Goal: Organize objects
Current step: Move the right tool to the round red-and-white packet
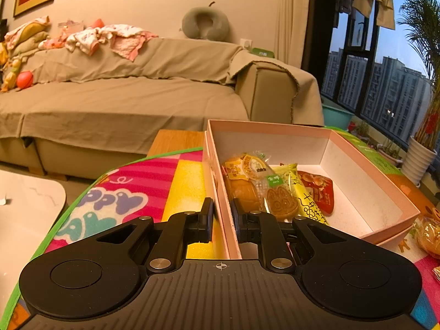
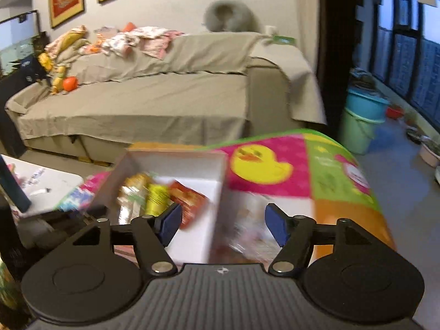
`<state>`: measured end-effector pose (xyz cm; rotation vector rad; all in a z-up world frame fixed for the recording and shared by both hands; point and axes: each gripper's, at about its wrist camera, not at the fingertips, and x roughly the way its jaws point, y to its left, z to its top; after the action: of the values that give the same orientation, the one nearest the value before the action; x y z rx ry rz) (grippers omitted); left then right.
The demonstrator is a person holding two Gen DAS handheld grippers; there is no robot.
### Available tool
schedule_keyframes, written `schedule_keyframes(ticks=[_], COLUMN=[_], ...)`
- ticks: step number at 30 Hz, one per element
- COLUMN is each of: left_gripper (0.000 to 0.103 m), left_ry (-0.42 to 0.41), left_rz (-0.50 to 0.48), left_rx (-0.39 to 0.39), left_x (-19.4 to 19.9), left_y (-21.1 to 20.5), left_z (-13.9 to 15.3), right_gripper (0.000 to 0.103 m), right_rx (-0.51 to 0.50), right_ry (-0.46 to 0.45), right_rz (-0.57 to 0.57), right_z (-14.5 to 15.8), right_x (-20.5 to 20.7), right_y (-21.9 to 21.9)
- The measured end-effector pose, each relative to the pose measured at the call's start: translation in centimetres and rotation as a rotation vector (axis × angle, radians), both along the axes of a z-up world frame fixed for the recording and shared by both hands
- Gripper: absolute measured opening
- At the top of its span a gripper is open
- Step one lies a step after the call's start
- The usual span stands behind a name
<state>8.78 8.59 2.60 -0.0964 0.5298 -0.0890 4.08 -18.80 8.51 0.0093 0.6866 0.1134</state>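
Pale pink cardboard box (image 1: 379, 189): matt, speckled white paper lining. Clear glossy plastic snack wrappers (image 1: 275, 189): crinkled, shiny. Multicoloured cartoon-print play mat (image 1: 132, 192): smooth, slight sheen. Black plastic left gripper (image 1: 222, 214): matt, ribbed body, bright metal pivot pins. Blue pads (image 2: 276, 224): smooth, dull. Khaki cloth sofa cover (image 1: 123, 101): creased, matt.

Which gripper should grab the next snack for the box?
Right, probably. The right gripper is open and empty, over loose wrappers beside the box. The left gripper is shut on the box wall, steadying it.
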Motion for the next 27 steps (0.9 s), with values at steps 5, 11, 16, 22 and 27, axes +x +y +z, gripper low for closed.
schedule_keyframes(ticks=[5, 11, 16, 22, 27], left_gripper=[0.016, 0.016, 0.016, 0.016, 0.016], left_ry=[0.000, -0.001, -0.001, -0.001, -0.001], left_rz=[0.000, 0.000, -0.002, -0.002, -0.005], left_rx=[0.001, 0.002, 0.001, 0.002, 0.002], left_x=[0.0, -0.1, -0.1, -0.1, -0.1], left_y=[0.0, 0.0, -0.1, -0.1, -0.1], left_z=[0.0, 0.0, 0.0, 0.0, 0.0], right_gripper=[0.077, 0.085, 0.087, 0.088, 0.085], right_rx=[-0.016, 0.012, 0.083, 0.156, 0.188], right_ry=[0.039, 0.139, 0.212, 0.231, 0.197], right_rz=[-0.112, -0.186, -0.226, -0.253, -0.249], right_z=[-2.1, -6.1, -9.1, -10.5, -10.3], right_x=[-3.2, -6.9, -8.8, -8.6, -7.8], right_y=[-3.9, -7.0, -7.8, -8.2, -7.8])
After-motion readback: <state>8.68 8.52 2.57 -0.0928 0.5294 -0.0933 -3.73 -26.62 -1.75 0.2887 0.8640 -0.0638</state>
